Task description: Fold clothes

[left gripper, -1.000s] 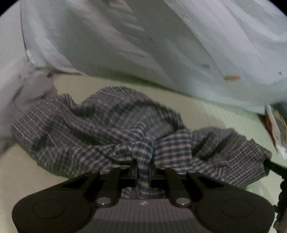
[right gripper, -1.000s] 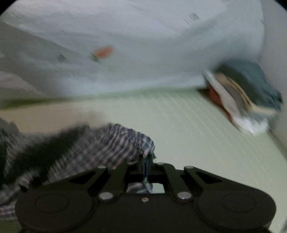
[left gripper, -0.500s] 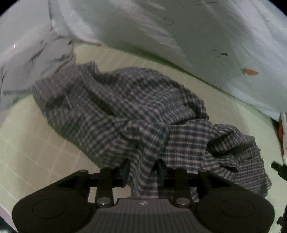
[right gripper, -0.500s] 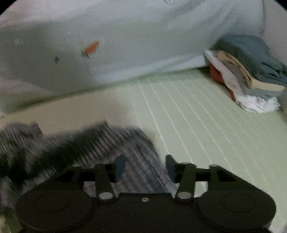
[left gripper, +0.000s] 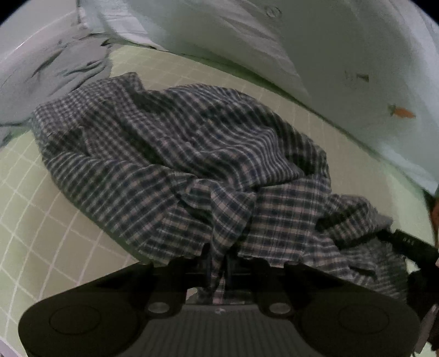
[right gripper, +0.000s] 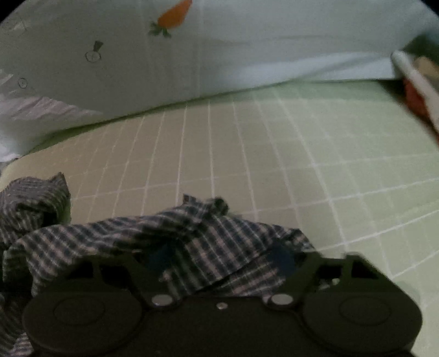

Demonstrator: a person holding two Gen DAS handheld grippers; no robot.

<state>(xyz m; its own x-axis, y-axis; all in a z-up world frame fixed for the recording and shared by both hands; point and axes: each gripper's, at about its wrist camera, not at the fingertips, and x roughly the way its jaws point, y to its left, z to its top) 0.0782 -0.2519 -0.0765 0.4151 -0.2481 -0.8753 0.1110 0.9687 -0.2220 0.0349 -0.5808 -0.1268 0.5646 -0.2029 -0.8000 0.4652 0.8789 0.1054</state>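
Fingers first: we are pinching a bunched ridge of the plaid shirt (left gripper: pixel 192 164) in the left gripper (left gripper: pixel 218 265), jaws narrowed right down on the cloth, while the right gripper (right gripper: pixel 219 259) is standing wide, its blue pads (right gripper: pixel 279 258) spread with a loose flap lying across the gap and nothing clamped.

Ahead of the left fingers, the shirt is piling up in a crumpled mound on the pale green grid sheet (left gripper: pixel 41 233), its bulk running forward and to their left. Its longer stretch is lying crosswise to those fingers, trailing off to their right, where we are seeing the right gripper's dark edge at the hem. From the right fingers, the cloth is lying under and to their left; to their front and right, only the bare sheet is showing.

We judge that the next move is turning on that crosswise span: the left is anchoring one point, and the right, nearer the free end, needs to close on the flap already between its pads so that we can draw the shirt flat.

Beyond it, the carrot-print bedding (right gripper: pixel 170 16) is banking up.
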